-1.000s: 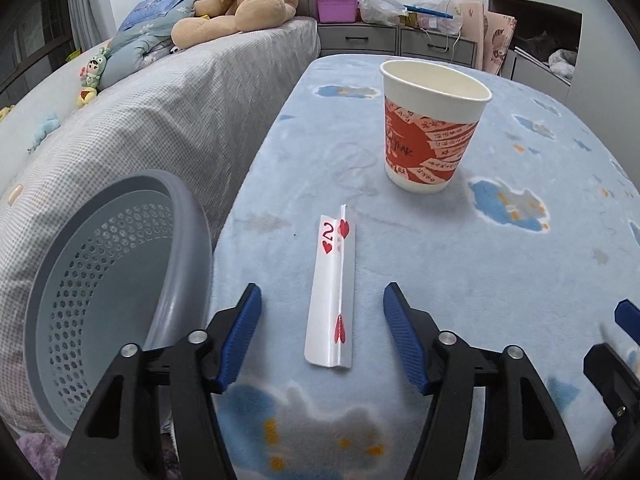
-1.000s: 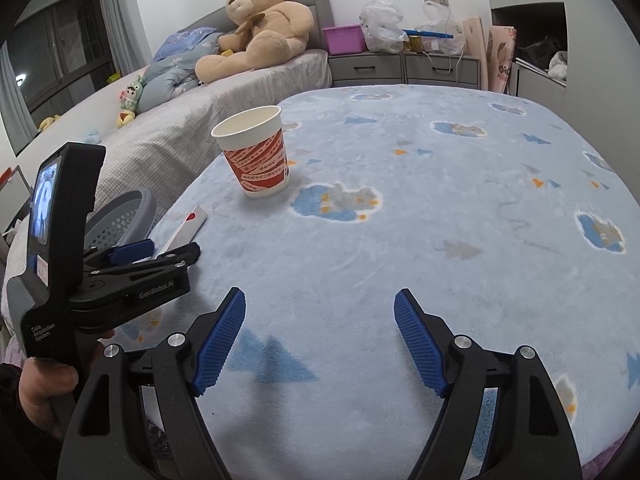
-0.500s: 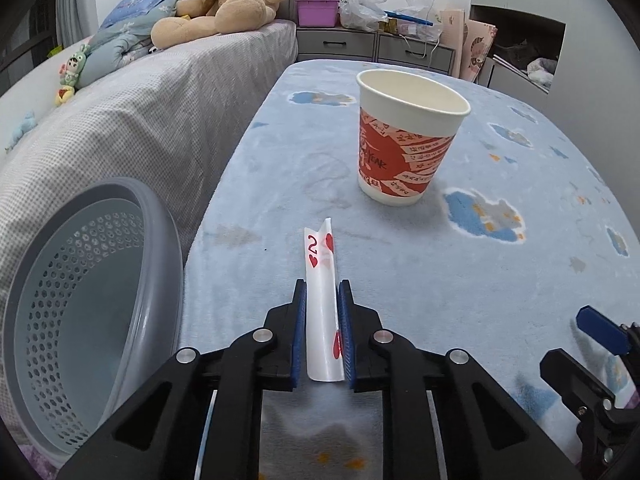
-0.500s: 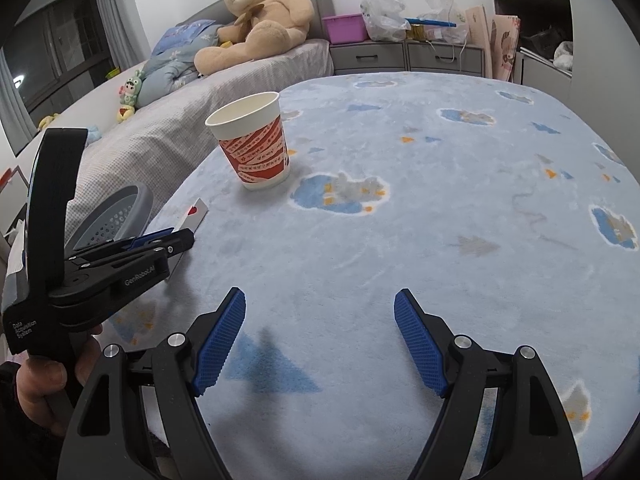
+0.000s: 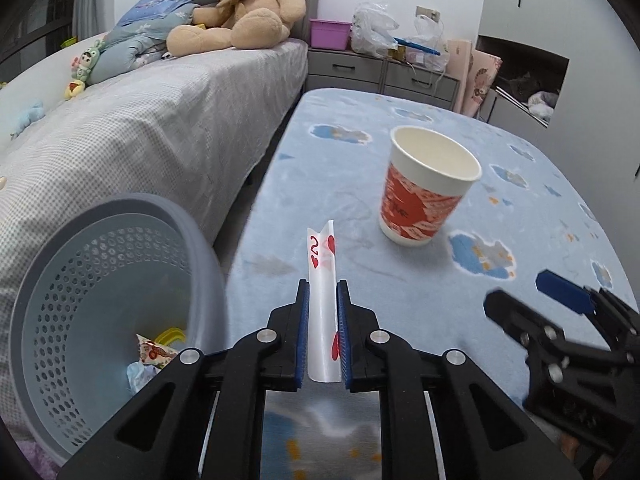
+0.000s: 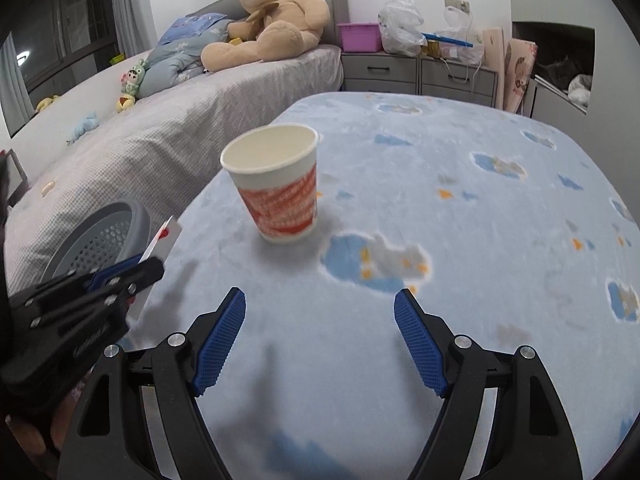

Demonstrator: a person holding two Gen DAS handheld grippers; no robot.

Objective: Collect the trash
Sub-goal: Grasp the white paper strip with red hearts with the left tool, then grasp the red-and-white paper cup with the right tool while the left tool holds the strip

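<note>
My left gripper (image 5: 323, 292) is shut on a bent playing card, a two of hearts (image 5: 322, 280), and holds it up off the blue blanket (image 5: 400, 280). The card (image 6: 162, 238) and the left gripper (image 6: 148, 270) also show at the left of the right wrist view. A red and white paper cup (image 5: 426, 192) stands upright ahead and to the right of the card; it also shows in the right wrist view (image 6: 276, 188). My right gripper (image 6: 320, 308) is open and empty above the blanket, short of the cup.
A grey perforated basket (image 5: 100, 300) sits low at the left, beside the blanket's edge, with wrappers (image 5: 154, 354) inside. A grey bed (image 5: 140, 112) with a teddy bear (image 5: 240, 8) lies beyond. Drawers (image 5: 380, 76) stand at the back.
My left gripper closed on the card and has lifted it off the blanket. My right gripper has moved nearer to the cup and stays open.
</note>
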